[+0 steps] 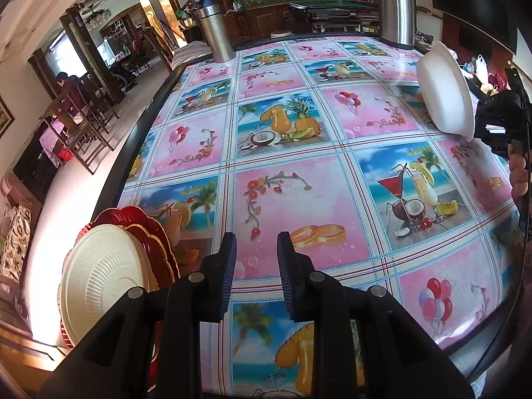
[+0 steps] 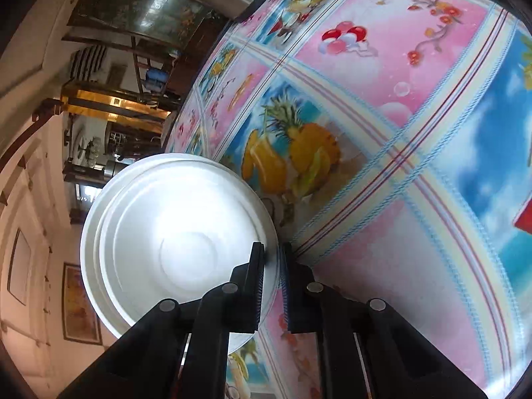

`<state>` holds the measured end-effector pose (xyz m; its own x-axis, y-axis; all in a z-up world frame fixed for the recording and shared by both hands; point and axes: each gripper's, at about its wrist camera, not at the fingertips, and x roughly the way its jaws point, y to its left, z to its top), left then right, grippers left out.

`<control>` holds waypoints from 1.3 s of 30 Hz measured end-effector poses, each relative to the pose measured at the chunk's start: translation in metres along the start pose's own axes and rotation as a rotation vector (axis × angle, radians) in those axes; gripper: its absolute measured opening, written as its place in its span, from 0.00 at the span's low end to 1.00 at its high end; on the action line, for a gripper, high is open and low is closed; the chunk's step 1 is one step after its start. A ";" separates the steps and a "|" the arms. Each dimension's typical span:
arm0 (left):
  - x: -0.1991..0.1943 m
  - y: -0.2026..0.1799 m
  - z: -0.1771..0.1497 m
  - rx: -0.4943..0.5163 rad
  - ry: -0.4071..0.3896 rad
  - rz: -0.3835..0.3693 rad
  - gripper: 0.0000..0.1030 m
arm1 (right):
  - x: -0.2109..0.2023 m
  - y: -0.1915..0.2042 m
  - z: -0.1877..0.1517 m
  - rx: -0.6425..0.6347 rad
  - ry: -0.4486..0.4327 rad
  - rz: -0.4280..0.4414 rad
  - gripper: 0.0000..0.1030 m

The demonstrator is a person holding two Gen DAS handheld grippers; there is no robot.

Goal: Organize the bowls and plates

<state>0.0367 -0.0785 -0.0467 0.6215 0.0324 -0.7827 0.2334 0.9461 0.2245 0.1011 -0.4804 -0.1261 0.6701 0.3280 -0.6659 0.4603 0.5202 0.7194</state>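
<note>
- Gripping the rim of a white bowl, the right gripper is clamping its two fingers on the bowl's edge — one finger inside the bowl, the other outside.
- The white bowl is hanging tipped on its side, its hollow facing the right wrist camera; in the left wrist view it is showing near the right edge of the table, its lower rim close to the cloth, though whether it is touching cannot be told.
- A hand is wrapping around the right gripper's black handle at that same right edge.
- The left gripper is hovering above the near part of the table with its jaws a little apart and nothing between them.
- A stack of plates is sitting at the near-left corner of the table — a cream plate lying on top of a red plate with a scalloped rim.
- A patterned tablecloth of pink and blue squares is covering the table.
- Two steel flasks are standing along the far edge: one toward the left, the other toward the right.
</note>
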 end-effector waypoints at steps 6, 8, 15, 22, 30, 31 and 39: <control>-0.002 -0.009 -0.002 0.024 -0.001 -0.003 0.22 | -0.022 0.005 0.002 -0.088 -0.102 -0.157 0.10; -0.002 -0.010 -0.002 0.024 0.000 -0.002 0.22 | -0.026 -0.001 0.002 -0.069 -0.122 -0.157 0.10; -0.001 -0.017 -0.002 0.035 0.005 -0.008 0.22 | -0.062 -0.018 0.006 0.046 -0.211 0.138 0.01; -0.004 -0.021 -0.005 0.039 0.003 -0.022 0.22 | -0.093 0.073 0.002 -0.211 -0.275 0.193 0.03; 0.001 -0.019 -0.007 0.030 0.019 -0.026 0.22 | -0.071 0.022 0.015 -0.107 -0.217 -0.043 0.08; 0.001 -0.019 -0.006 0.029 0.019 -0.028 0.22 | -0.067 0.012 0.017 -0.083 -0.184 -0.025 0.08; 0.001 -0.019 -0.007 0.037 0.018 -0.031 0.22 | -0.048 -0.011 0.010 0.030 -0.075 0.086 0.21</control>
<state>0.0273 -0.0944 -0.0558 0.5997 0.0090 -0.8001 0.2801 0.9343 0.2205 0.0699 -0.5098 -0.1001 0.7486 0.3101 -0.5860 0.4162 0.4682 0.7795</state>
